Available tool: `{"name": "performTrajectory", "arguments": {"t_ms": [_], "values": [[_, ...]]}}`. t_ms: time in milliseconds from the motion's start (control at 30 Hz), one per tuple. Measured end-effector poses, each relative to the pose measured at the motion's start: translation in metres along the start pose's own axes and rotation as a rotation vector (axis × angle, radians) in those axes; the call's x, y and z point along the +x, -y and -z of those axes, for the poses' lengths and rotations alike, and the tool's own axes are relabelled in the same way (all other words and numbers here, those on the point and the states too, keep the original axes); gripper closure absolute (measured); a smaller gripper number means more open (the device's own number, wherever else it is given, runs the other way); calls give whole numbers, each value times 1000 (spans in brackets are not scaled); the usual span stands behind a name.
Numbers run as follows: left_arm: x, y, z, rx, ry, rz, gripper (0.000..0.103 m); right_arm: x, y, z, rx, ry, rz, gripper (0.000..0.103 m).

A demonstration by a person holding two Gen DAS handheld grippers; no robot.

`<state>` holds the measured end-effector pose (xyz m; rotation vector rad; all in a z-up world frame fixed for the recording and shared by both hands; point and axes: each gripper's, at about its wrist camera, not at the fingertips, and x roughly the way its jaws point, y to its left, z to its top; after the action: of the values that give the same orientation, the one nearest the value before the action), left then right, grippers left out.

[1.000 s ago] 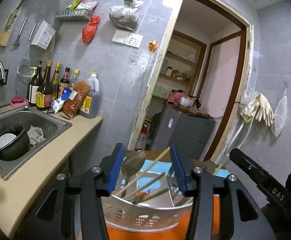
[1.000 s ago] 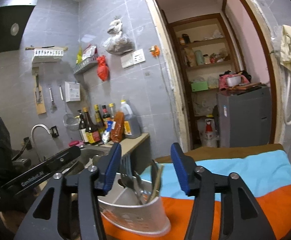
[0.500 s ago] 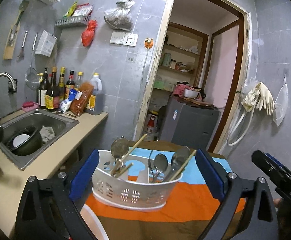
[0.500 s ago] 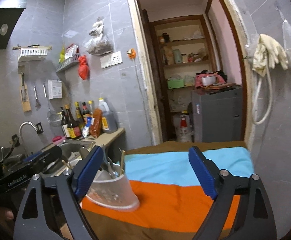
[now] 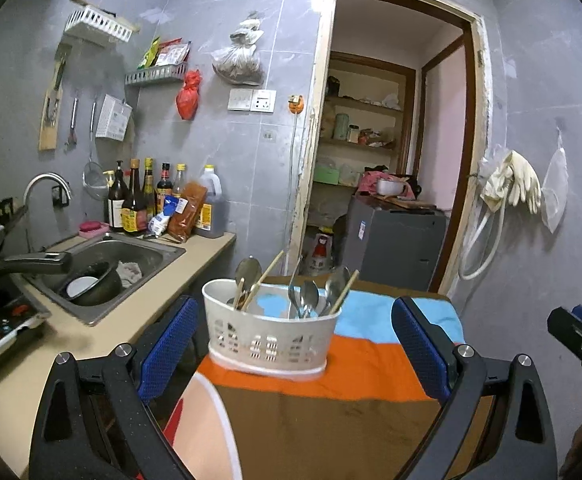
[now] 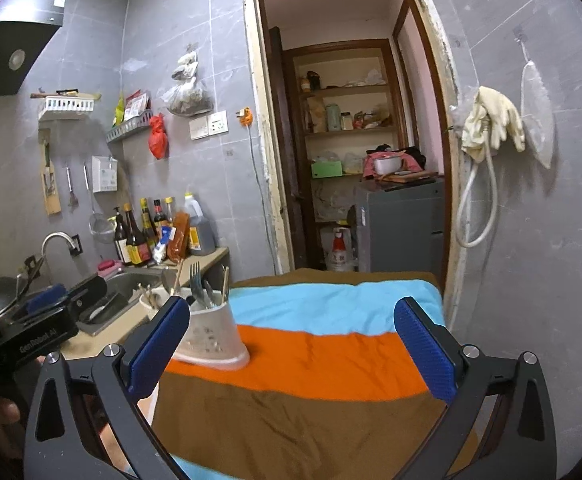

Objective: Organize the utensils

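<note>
Item: white perforated plastic utensil caddy (image 5: 269,330), standing upright on the orange band of a striped cloth (brown, orange, light blue) (image 5: 371,368) that covers a table, toward the cloth's left edge beside the counter. Contents: several steel spoons (image 5: 309,294), a steel ladle (image 5: 248,272) and wooden chopsticks (image 5: 265,276), all leaning handles-down inside the caddy; the right wrist view also shows a steel fork (image 6: 195,280) among them. Left gripper (image 5: 295,344): blue-padded jaws spread wide, having just been opening; the caddy sits beyond and between them, untouched by either pad. Right gripper (image 6: 291,350): blue-padded jaws likewise spread wide, having just been opening, nothing between the pads but bare cloth; the caddy stands just behind its left finger (image 6: 159,346). Surroundings: beige countertop (image 5: 103,340) to the left with a stainless steel sink (image 5: 103,268) holding a dark bowl, a row of sauce bottles (image 5: 147,200) at the far wall, and an open doorway (image 5: 391,140) beyond the table.
</note>
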<state>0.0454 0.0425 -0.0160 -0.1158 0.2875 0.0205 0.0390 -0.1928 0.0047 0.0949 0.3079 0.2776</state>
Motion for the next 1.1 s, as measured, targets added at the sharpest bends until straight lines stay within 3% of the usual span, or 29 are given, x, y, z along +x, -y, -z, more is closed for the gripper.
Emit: {"name": "performTrajectory", "arguments": {"t_ms": [367, 600, 1100], "values": [[-51, 23, 28, 44, -56, -39, 8, -56, 11, 21, -14, -17, 34, 0], [-73, 32, 40, 52, -43, -63, 8, -80, 17, 32, -32, -19, 72, 0], [-95, 37, 40, 37, -14, -36, 8, -94, 15, 35, -44, -8, 69, 0]]}}
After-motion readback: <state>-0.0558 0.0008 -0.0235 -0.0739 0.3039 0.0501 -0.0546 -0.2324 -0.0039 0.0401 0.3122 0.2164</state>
